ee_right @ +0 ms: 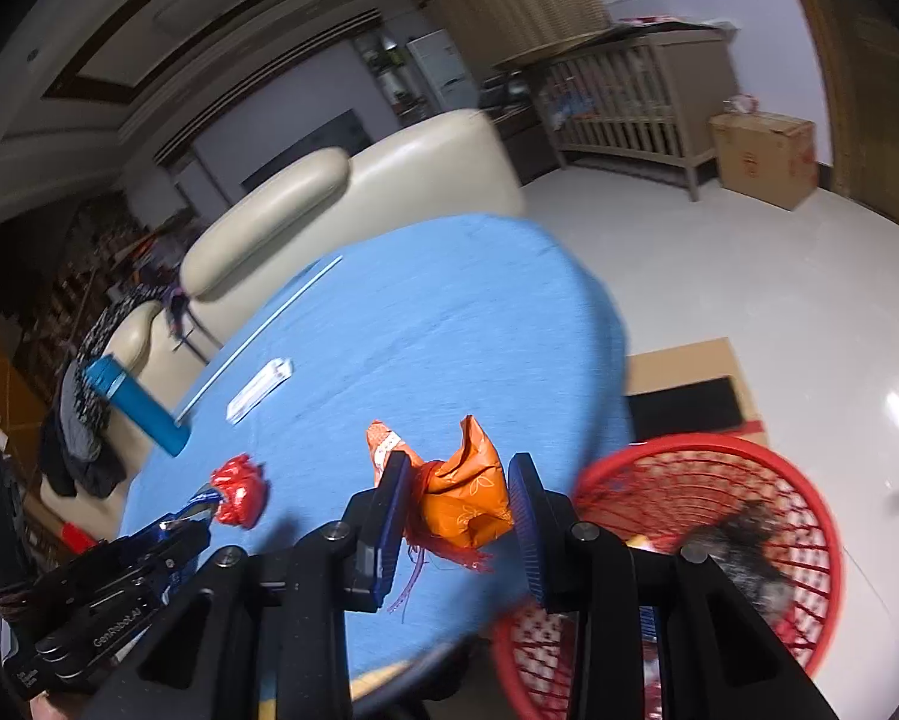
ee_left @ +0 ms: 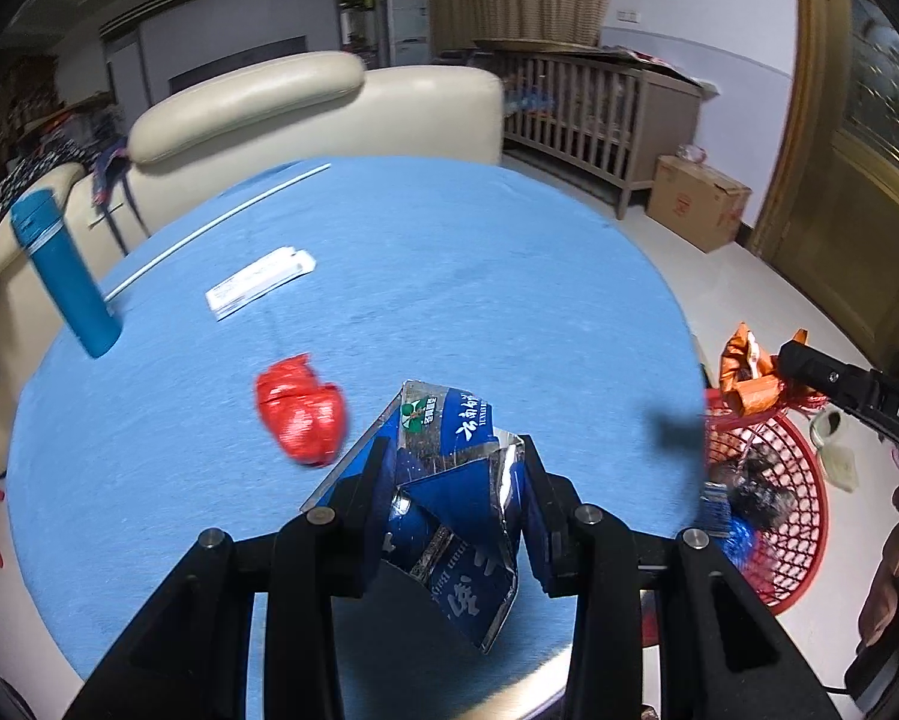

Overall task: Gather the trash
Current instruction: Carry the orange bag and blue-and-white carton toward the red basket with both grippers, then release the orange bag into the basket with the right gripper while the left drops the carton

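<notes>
My left gripper (ee_left: 452,468) is shut on a crushed blue carton (ee_left: 449,498) and holds it over the near part of the blue round table (ee_left: 449,276). My right gripper (ee_right: 458,480) is shut on a crumpled orange wrapper (ee_right: 464,495) at the table's right edge, beside the red mesh basket (ee_right: 719,480). The wrapper (ee_left: 746,372) and basket (ee_left: 791,480) also show in the left wrist view. A red crumpled wrapper (ee_left: 299,411) lies on the table left of the carton. A white flat packet (ee_left: 260,282) lies farther back.
A blue bottle (ee_left: 65,276) stands at the table's left edge beside a white rod (ee_left: 215,231). A cream sofa (ee_left: 305,102) is behind the table. The basket holds dark and blue trash. A cardboard box (ee_left: 695,201) and a wooden crib (ee_left: 593,114) stand on the floor.
</notes>
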`<state>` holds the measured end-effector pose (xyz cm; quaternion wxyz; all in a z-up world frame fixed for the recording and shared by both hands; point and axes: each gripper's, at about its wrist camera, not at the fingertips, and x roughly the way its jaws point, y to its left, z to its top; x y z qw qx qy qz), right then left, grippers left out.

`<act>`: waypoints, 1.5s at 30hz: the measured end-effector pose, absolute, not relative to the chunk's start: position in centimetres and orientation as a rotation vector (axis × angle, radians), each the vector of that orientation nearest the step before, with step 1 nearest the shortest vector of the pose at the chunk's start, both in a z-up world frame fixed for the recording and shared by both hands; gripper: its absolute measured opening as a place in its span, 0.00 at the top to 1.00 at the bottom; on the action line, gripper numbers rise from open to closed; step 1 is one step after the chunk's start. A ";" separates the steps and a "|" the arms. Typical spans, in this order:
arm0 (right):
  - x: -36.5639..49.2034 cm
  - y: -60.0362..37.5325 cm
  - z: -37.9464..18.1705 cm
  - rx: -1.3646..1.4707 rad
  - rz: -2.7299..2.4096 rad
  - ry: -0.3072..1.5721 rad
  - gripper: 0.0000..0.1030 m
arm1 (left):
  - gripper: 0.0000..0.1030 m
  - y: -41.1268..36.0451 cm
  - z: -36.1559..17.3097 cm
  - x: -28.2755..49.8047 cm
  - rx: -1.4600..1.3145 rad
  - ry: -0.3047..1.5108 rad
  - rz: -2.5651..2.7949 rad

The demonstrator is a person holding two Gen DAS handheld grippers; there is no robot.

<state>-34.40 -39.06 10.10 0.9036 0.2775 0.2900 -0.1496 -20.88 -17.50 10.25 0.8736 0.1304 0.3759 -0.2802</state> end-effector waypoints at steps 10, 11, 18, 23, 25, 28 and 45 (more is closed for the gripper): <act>-40.8 -44.5 9.3 0.612 -0.453 0.576 0.65 | 0.61 -22.3 10.4 -24.1 0.362 0.764 -0.685; -41.4 -44.9 8.9 0.618 -0.466 0.580 0.65 | 0.61 -22.8 10.3 -24.4 0.372 0.765 -0.697; -43.6 -46.4 6.3 0.644 -0.507 0.624 0.65 | 0.61 -26.3 9.9 -26.3 0.432 0.771 -0.769; -44.4 -46.7 4.9 0.650 -0.515 0.651 0.65 | 0.61 -28.9 9.8 -27.7 0.465 0.774 -0.810; -44.8 -46.7 4.6 0.650 -0.519 0.655 0.65 | 0.61 -29.7 9.7 -28.0 0.474 0.777 -0.825; -45.2 -46.7 4.2 0.650 -0.528 0.658 0.65 | 0.61 -30.9 9.4 -28.4 0.492 0.783 -0.841; -46.9 -47.7 1.8 0.683 -0.570 0.710 0.63 | 0.61 -33.6 8.4 -29.9 0.532 0.811 -0.898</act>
